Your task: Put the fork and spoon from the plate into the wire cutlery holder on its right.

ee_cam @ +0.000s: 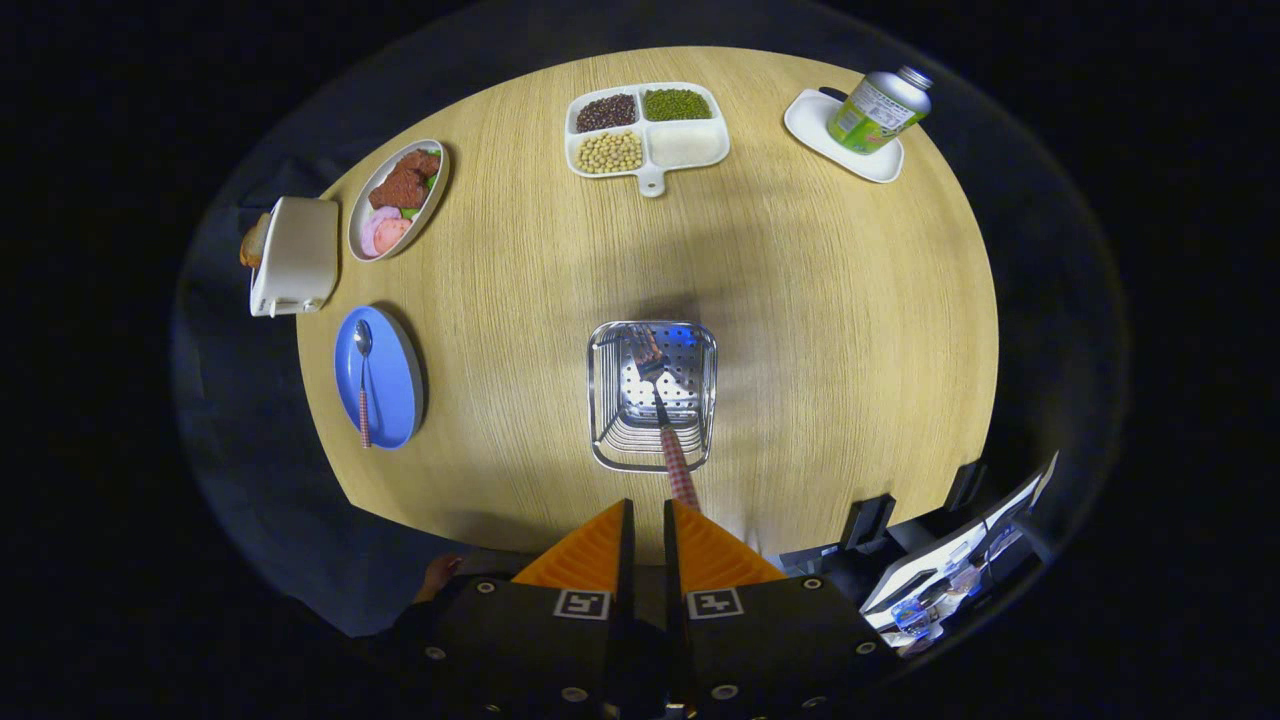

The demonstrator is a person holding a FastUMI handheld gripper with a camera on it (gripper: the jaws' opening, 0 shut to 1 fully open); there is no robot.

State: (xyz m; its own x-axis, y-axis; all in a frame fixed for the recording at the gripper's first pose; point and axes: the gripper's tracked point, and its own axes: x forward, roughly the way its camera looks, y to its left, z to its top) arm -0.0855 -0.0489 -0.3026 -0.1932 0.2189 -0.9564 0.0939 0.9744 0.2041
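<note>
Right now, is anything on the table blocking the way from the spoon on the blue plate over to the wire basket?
Nothing visible does. Bare tabletop lies between the spoon on the blue plate and the wire holder. The fork already dangles into it from the gripper.

Tool [648,520]: ribbed wedge fingers w/ narrow gap, black body, screws, two square b/w markers.
</note>
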